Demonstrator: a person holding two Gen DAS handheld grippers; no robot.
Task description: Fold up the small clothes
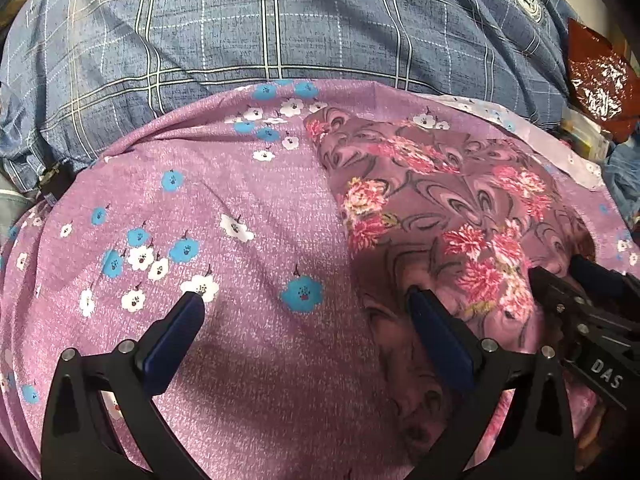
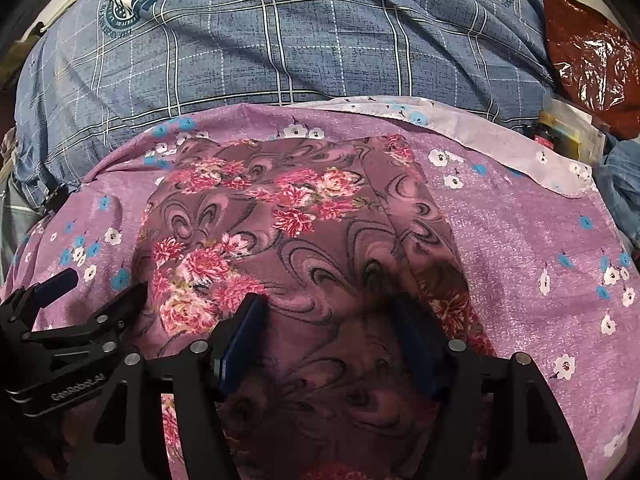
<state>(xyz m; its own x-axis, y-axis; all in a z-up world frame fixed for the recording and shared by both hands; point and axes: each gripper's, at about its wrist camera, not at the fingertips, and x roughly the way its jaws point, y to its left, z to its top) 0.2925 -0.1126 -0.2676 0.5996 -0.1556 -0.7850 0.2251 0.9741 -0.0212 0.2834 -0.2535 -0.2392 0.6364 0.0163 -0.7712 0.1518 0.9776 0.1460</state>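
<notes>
Small garment (image 2: pixel 304 232), mauve with pink flowers and dark swirls, is laid flat on a larger purple floral cloth (image 1: pixel 224 216), which is spread over a blue checked sheet (image 1: pixel 280 20); the carrier looks like a bed, so no worktop is claimed. Both tongs are seen spread wide, nothing gripped. Right tongs (image 2: pixel 328 320) are placed directly over the garment's near end, one pad to each side of its centre line; actual contact with the fabric cannot be told. Left tongs (image 1: pixel 306 298) are set across the garment's left edge: the right pad is over the swirl print, the left pad over the purple cloth just beside a white flower. Key relation: the garment's long axis is judged to run straight away from the right tongs, toward the far edge of the bed, with the far end tapering slightly. A lengthwise crease is seen toward its right side, so it may already be partly folded. The right hand is the nearer one, centred on the near hem; the left covers only the left margin. A near-to-far fold seems likely next, with the near edge pinched by both. Risk: the purple cloth underneath could be caught along with the garment. A red foil bag (image 2: pixel 588 44) lies at the far right corner, well apart.
</notes>
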